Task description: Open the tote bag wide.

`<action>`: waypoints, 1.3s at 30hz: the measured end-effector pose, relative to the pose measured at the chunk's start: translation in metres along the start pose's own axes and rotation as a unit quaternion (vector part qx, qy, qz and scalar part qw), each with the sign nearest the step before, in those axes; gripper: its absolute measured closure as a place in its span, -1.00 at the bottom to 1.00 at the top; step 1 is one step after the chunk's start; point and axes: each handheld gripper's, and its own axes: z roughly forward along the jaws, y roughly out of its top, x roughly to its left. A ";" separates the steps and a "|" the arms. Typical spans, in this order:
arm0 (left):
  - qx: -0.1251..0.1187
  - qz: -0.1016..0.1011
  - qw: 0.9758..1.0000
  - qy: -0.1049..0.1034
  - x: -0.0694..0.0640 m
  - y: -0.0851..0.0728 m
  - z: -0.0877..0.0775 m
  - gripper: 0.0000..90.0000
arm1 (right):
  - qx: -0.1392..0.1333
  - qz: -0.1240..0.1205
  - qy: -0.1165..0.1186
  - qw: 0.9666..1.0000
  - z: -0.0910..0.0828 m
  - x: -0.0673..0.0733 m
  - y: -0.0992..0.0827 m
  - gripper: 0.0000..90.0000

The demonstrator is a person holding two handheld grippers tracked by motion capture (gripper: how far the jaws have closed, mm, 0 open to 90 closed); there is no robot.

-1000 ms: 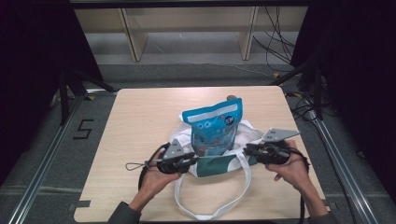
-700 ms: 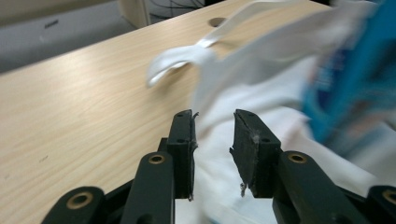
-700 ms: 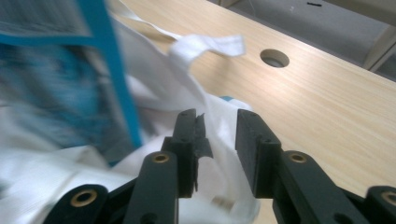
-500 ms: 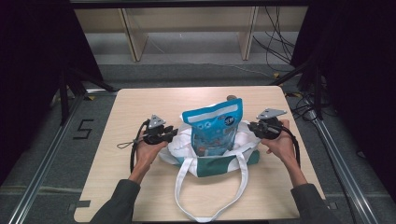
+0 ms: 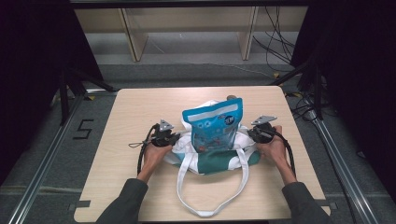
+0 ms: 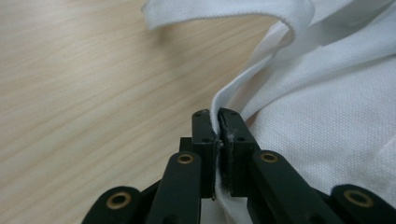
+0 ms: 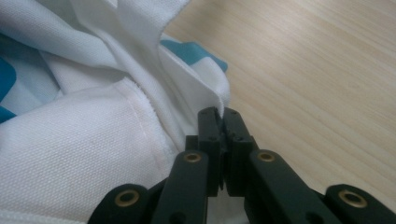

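A white and green tote bag [image 5: 210,161] lies on the wooden table [image 5: 140,107]. A blue snack bag [image 5: 212,126] stands upright in its mouth. My left gripper [image 5: 176,138] is at the bag's left rim. In the left gripper view its jaws [image 6: 218,114] have just been closing and now pinch the white fabric edge [image 6: 327,116]. My right gripper [image 5: 250,133] is at the right rim, and it too has just closed on a fold of white cloth [image 7: 223,114]. The bag's white fabric [image 7: 70,140] bunches beside that fold. A long white handle loop [image 5: 205,205] trails toward the front edge.
Bare tabletop surrounds the bag on all sides. Wooden shelving [image 5: 187,28] stands beyond the far edge and cables [image 5: 280,42] run at the back right. Metal rails flank the table, and a taped "5" [image 5: 84,129] marks the floor at left.
Both hands have moved apart from the bag's front to its left and right rims and sunk toward the table. Each gripper has taken hold of the bag's fabric edge.
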 end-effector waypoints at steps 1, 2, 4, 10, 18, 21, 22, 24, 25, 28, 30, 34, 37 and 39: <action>-0.001 -0.003 1.000 0.000 0.001 0.001 -0.002 0.80 | -0.001 0.005 0.001 1.000 -0.001 0.000 0.000 0.96; 0.002 0.002 1.000 0.005 0.000 0.004 -0.005 0.76 | -0.003 -0.001 -0.002 1.000 -0.003 0.000 0.001 0.93; -0.027 -0.013 0.999 -0.024 -0.002 0.015 -0.020 0.68 | -0.010 -0.006 0.001 1.000 -0.012 0.000 0.005 0.86; -0.068 -0.007 0.997 -0.047 -0.018 0.030 -0.054 0.62 | -0.092 0.004 0.020 0.996 -0.058 0.000 0.018 0.84; -0.062 -0.003 0.993 -0.102 -0.053 0.003 -0.082 0.68 | -0.110 -0.020 0.114 0.987 -0.096 0.045 0.007 0.84; -0.059 0.000 0.991 -0.121 -0.064 -0.008 -0.082 0.69 | -0.096 -0.041 0.132 0.986 -0.093 0.065 0.003 0.85; -0.052 0.004 0.992 -0.118 -0.068 -0.012 -0.081 0.70 | -0.086 -0.048 0.133 0.986 -0.092 0.070 0.002 0.85; -0.029 0.029 0.992 -0.120 -0.077 -0.021 -0.072 0.71 | -0.080 -0.061 0.129 0.987 -0.087 0.076 0.002 0.87; -0.023 0.034 0.992 -0.119 -0.082 -0.026 -0.066 0.72 | -0.067 -0.062 0.135 0.987 -0.085 0.079 0.000 0.91; -0.005 0.063 0.993 -0.101 -0.088 -0.032 -0.059 0.74 | -0.039 -0.088 0.136 0.986 -0.074 0.087 -0.006 0.97; -0.006 0.066 0.993 -0.102 -0.088 -0.032 -0.059 0.75 | -0.027 -0.098 0.132 0.986 -0.065 0.094 -0.012 0.99; 0.001 0.081 0.992 -0.092 -0.088 -0.038 -0.054 0.80 | -0.013 -0.089 0.133 0.987 -0.057 0.098 -0.015 1.00; 0.005 0.087 0.993 -0.086 -0.088 -0.037 -0.054 0.80 | -0.007 -0.090 0.132 0.987 -0.056 0.098 -0.016 1.00; 0.000 0.066 0.994 -0.089 -0.091 -0.039 -0.054 0.81 | -0.008 -0.090 0.129 0.987 -0.057 0.098 -0.016 1.00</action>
